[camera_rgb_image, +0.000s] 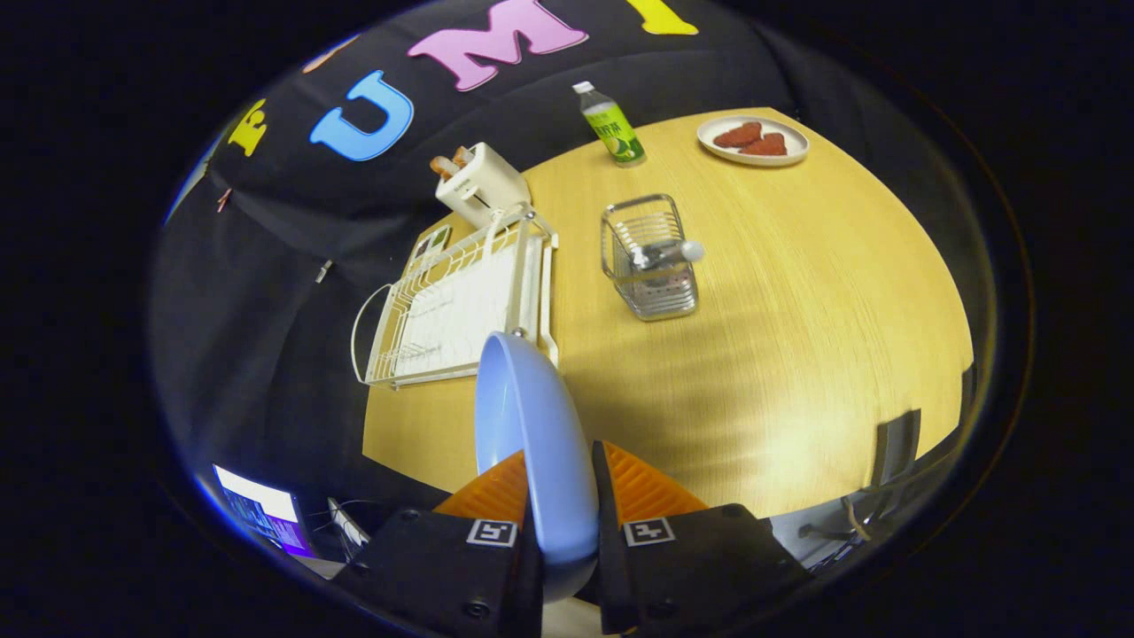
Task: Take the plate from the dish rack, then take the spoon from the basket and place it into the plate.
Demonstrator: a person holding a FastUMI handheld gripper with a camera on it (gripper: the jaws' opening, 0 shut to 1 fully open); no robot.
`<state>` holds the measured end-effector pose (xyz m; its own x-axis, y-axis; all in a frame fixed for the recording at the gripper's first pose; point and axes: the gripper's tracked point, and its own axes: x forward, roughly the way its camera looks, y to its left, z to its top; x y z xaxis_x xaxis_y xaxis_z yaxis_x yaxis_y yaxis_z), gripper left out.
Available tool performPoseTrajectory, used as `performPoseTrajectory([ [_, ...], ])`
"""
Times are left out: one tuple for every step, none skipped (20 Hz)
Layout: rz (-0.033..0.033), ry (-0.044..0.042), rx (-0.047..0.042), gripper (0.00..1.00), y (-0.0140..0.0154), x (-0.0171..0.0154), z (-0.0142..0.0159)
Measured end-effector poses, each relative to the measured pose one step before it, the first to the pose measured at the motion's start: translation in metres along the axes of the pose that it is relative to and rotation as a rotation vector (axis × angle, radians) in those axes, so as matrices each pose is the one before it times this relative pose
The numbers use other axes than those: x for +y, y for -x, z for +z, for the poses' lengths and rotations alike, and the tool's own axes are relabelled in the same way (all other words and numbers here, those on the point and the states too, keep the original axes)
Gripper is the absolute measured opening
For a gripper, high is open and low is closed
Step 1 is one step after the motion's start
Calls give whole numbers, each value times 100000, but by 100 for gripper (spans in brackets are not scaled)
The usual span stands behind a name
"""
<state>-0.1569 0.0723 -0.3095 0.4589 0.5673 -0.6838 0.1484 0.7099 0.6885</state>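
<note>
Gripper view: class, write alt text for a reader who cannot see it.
The gripper is shut on a blue plate, held on edge above a wooden table. Beyond it lie a white dish rack and a wire basket holding a spoon, with a toaster, green bottle and plate of food farther off.

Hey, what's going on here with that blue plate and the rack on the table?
The hand-held gripper is shut on a light blue plate, holding it on edge between its orange fingers above the near part of the wooden table. The white dish rack just beyond the plate has nothing in it. The spoon sits in the wire basket farther ahead, untouched. At the table's far side stand a toaster, a green bottle and a plate of food.
</note>
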Motion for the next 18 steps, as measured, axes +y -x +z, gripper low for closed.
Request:
performPoseTrajectory([
  [-382,-1853,-380,29,-705,-813,-481],
  [-68,-1511,-441,29,-618,-608,-82],
  [726,-1047,-752,29,-557,-372,-22],
  [848,-1264,-503,29,-550,-383,259],
  [1221,-1156,-77,29,-606,-523,99],
  [1670,-1183,-72,29,-639,-19,-116],
  [1046,-482,13,29,-511,-104,26],
  [577,-405,540,29,-464,-211,-136],
  [162,-137,121,29,-327,-235,-10],
  [-593,9,625,29,-362,-407,12],
  [-1210,-44,324,29,-55,-520,31],
  [-2001,480,106,30,-522,-702,-10],
  [1504,-1686,137,29,-382,177,-91],
  [-277,-1607,804,30,11,-197,-25],
  [-471,-985,265,30,-69,-247,115],
  [-1492,-28,376,31,-194,-418,-27],
  [-1548,-160,348,32,-173,-433,83],
  [-1128,-262,522,36,-111,-167,20],
])
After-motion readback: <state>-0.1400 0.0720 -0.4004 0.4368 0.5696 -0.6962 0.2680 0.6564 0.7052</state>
